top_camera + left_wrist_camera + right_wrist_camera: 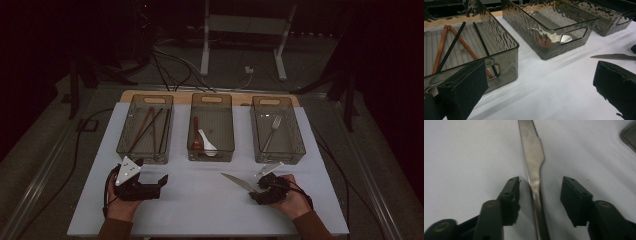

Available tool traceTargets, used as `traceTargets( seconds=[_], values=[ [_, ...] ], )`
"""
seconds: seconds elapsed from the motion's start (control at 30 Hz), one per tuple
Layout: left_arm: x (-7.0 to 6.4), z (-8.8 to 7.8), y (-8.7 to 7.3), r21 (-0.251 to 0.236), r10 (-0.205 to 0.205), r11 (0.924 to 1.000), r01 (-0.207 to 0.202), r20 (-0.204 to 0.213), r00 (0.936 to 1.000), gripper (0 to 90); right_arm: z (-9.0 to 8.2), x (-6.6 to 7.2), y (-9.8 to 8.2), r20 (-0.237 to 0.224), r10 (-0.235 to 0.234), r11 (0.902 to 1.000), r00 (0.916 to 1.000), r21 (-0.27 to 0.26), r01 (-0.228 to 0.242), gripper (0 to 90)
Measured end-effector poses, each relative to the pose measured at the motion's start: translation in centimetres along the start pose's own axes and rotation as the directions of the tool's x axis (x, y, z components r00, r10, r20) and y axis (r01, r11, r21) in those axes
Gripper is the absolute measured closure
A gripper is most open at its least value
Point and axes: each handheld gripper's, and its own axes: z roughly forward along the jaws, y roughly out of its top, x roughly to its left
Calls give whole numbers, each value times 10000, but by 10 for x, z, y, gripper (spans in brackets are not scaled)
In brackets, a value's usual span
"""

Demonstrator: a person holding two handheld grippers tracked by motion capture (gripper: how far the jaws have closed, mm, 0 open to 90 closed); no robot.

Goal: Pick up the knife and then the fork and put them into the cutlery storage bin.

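Left bin (145, 129): chopsticks (150, 127). Middle bin (210, 127): spoons (202, 140). Right bin (276, 130): fork (273, 130). Knife (534, 170) was straddled, untouched, by the spread right claw (540, 191); left claw (541, 82) was spread.

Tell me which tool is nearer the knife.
Right. The right tool straddles the knife handle, jaws apart on either side. The left tool sits across the table, well clear of the blade.

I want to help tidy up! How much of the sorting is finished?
Mostly done: chopsticks lie in the left bin, two spoons in the middle bin, a fork in the right bin. In hand: the right gripper has its jaws either side of the knife handle, not yet pressing. Left: grip it and bin it, probably beside the fork.
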Motion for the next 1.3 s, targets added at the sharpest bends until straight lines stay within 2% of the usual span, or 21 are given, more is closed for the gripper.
traceTargets(
  seconds=[0.17,0.67,0.97,1.3],
  values=[
    [0,0,0,10,-6,10000,6,-3,10000,7,-1,1,0,-36,-213,9998,9998,42,213,589],
    [0,1,0,18,0,10000,0,12,10000,7,-1,4,1,-236,-558,9984,9982,111,561,721],
    [-1,1,0,35,12,10000,-12,28,10000,6,0,6,1,-232,-415,9990,9989,155,419,757],
    [-1,1,0,18,22,10000,-22,24,10000,6,0,10,1,2,-617,9980,9981,168,617,785]
  ],
)
